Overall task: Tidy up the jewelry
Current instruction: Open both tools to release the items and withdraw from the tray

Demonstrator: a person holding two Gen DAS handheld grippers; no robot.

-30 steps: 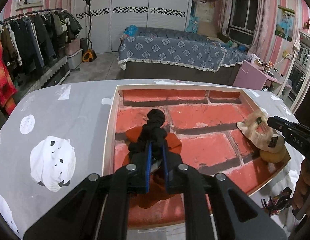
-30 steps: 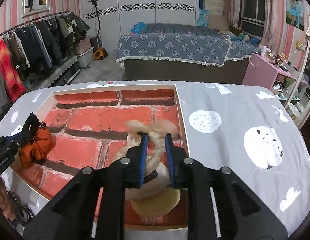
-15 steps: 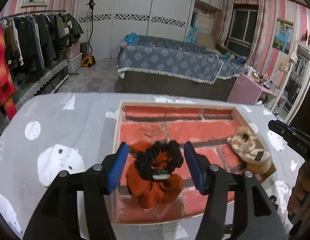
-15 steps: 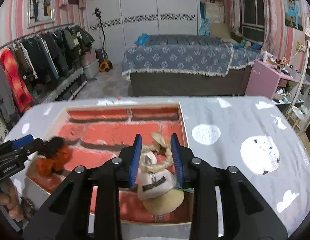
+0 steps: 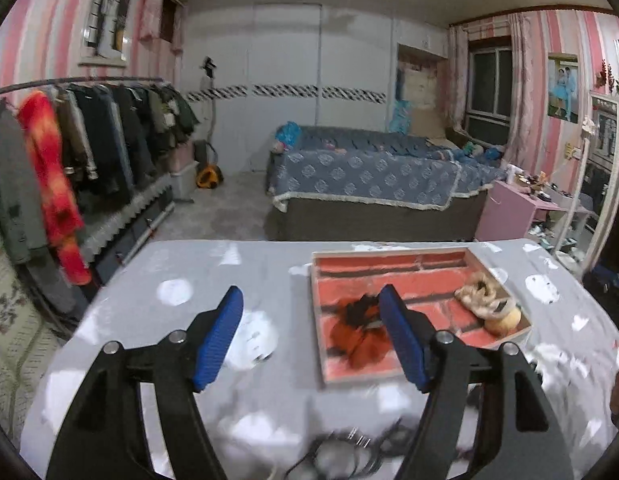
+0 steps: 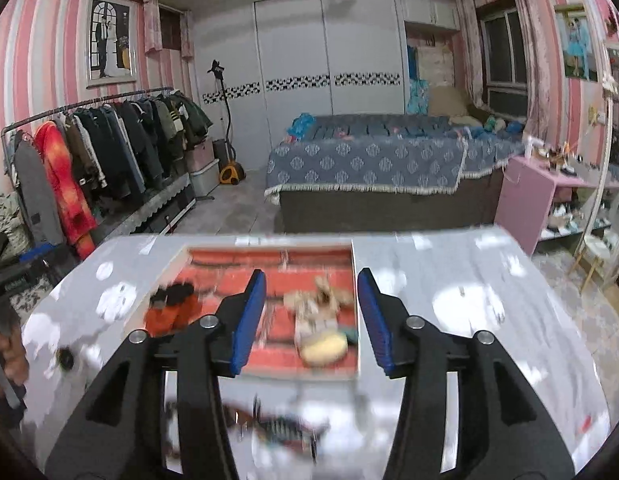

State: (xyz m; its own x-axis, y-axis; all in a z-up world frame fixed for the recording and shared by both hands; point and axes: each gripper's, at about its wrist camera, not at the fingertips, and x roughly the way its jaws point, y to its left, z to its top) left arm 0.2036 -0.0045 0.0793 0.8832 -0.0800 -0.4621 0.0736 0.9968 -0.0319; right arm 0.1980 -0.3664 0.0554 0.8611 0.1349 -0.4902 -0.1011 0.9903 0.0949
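Note:
A shallow tray (image 5: 393, 254) with a red brick-pattern floor lies on the grey table. In it lie an orange and black hair scrunchie (image 5: 355, 334) and a beige fluffy hair tie (image 5: 487, 306). My left gripper (image 5: 311, 336) is open and empty, raised above the table left of and nearer than the tray. My right gripper (image 6: 311, 316) is open and empty, above the tray's near edge; the beige tie (image 6: 321, 322) and the scrunchie (image 6: 169, 306) show blurred below it. Dark hair accessories (image 5: 349, 454) lie at the table's near edge, also in the right wrist view (image 6: 277, 424).
The table (image 5: 189, 320) has a grey cloth with white animal prints. A small dark item (image 6: 65, 358) lies on its left side. Beyond are a clothes rack (image 5: 69, 152), a bed (image 5: 369, 176) and a pink cabinet (image 6: 537, 196).
Both grippers let go of their hair ties in the tray, opened wide and pulled up and back. The scrunchie and beige tie stay in the tray.

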